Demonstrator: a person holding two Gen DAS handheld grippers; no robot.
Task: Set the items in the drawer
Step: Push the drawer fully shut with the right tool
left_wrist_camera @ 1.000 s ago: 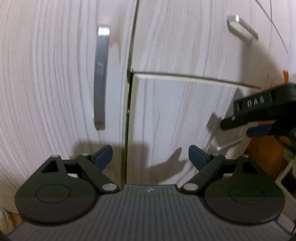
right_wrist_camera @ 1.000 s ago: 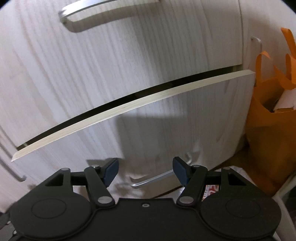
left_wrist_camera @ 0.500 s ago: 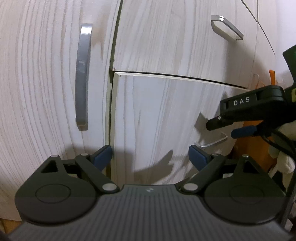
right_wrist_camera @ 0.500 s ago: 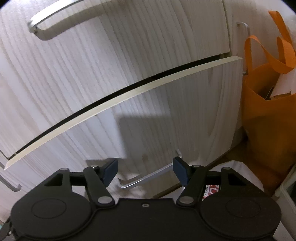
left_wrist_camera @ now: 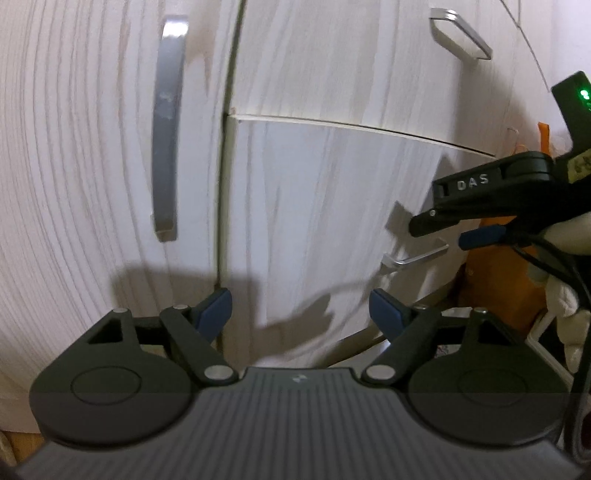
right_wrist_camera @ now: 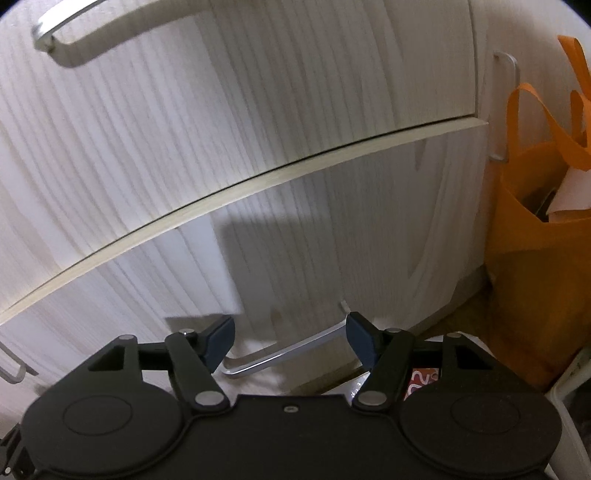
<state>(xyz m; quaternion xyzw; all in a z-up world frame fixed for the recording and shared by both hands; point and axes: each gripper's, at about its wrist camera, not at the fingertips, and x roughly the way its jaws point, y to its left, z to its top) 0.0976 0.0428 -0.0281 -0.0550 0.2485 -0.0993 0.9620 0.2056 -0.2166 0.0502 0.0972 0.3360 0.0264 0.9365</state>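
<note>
The lower drawer front (left_wrist_camera: 325, 229) of a white wood-grain cabinet stands almost flush with the cabinet, with only a thin dark gap along its top edge (right_wrist_camera: 258, 181). Its metal bar handle (right_wrist_camera: 284, 354) lies just in front of my right gripper (right_wrist_camera: 290, 338), between the open blue fingertips and apart from them. My left gripper (left_wrist_camera: 301, 312) is open and empty, facing the drawer's left edge. The right gripper also shows in the left wrist view (left_wrist_camera: 480, 206), above the handle (left_wrist_camera: 413, 256).
An orange bag (right_wrist_camera: 543, 258) with papers stands on the floor to the right of the cabinet. A tall cabinet door with a vertical handle (left_wrist_camera: 166, 125) is at the left. The upper drawer has its own handle (right_wrist_camera: 92, 33). A red-printed item (right_wrist_camera: 421, 380) lies below the right gripper.
The gap above the lower drawer has narrowed; the drawer front has moved in toward the cabinet. The right gripper has come closer to the handle.
</note>
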